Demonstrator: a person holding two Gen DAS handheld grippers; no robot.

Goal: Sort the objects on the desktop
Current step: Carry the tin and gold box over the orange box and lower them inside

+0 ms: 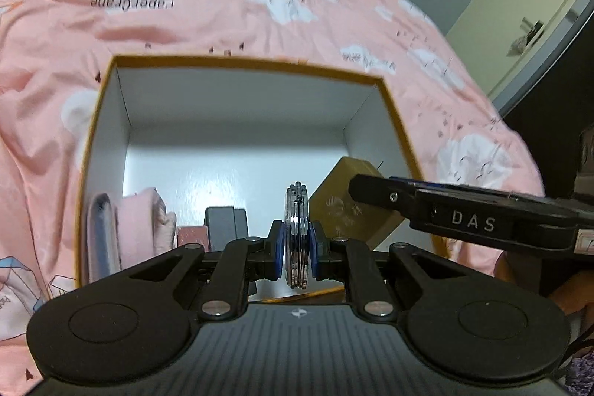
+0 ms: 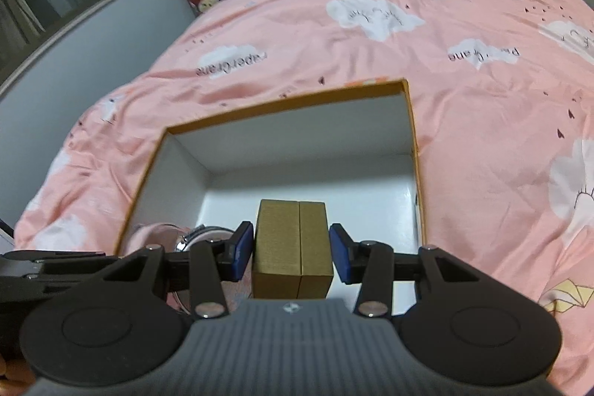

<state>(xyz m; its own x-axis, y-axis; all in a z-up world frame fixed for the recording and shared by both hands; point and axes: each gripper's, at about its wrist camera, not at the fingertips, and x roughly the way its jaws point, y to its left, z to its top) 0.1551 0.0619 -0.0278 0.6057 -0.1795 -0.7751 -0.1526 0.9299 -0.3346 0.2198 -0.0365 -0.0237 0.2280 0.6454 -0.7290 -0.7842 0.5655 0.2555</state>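
left gripper [image 1: 296,249] clamped on a round clear-rimmed disc [image 1: 296,236], held on edge over the near end of the open orange-rimmed box [image 1: 237,62] on the pink bedspread [image 1: 222,6]. right gripper [image 2: 291,253] astride a gold box [image 2: 292,247] inside the same container, pads just beside its sides, contact impossible to tell. pink cloth [image 1: 143,225] and dark block [image 1: 224,225] low at the box's left.
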